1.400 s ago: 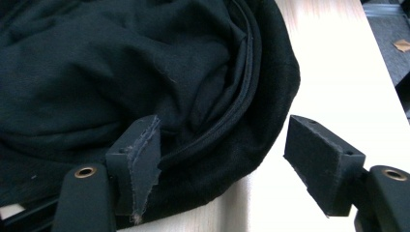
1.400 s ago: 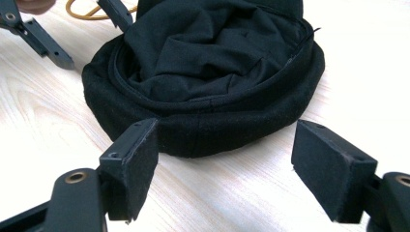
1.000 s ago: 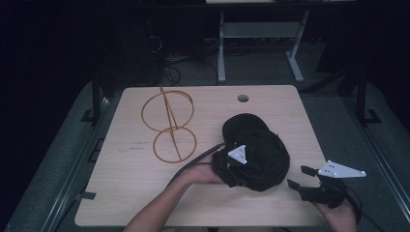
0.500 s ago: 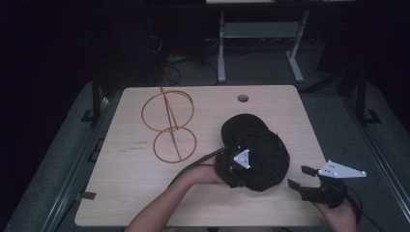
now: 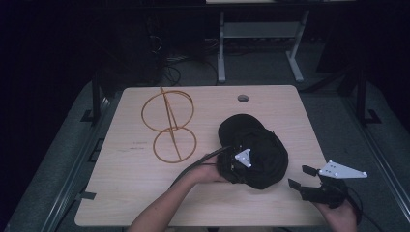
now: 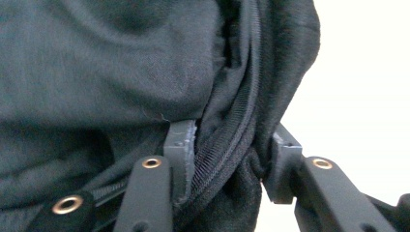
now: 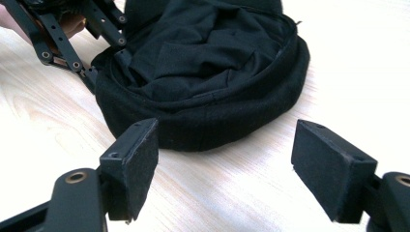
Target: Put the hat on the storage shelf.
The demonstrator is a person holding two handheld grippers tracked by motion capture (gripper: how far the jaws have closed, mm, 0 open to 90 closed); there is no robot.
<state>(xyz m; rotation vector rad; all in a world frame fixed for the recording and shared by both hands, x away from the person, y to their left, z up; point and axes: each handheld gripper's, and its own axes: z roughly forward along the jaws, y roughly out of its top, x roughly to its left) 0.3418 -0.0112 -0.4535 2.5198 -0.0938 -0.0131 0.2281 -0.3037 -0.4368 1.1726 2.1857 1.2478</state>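
Observation:
A black fabric cap (image 5: pixel 261 147) lies crumpled on the right half of the wooden table (image 5: pixel 125 193). My left gripper (image 5: pixel 238 166) is at the cap's near left rim. In the left gripper view its jaws are shut on the cap's rim (image 6: pixel 227 159), a thick folded band of fabric between them. My right gripper (image 5: pixel 300 177) hovers open near the table's front right edge, a short way from the cap. In the right gripper view its two pads (image 7: pixel 133 164) stand wide apart, empty, facing the cap (image 7: pixel 203 63). The left gripper (image 7: pixel 72 38) shows beyond, at the upper left.
An orange wire frame of two joined rings (image 5: pixel 169 125) lies on the table's left middle. A round cable hole (image 5: pixel 242 98) sits near the far edge. Dark floor, cables and a desk frame lie beyond the table.
My left gripper has edged slightly nearer with the cap's rim, and the cap's folds have shifted a little. The right gripper has stayed put.

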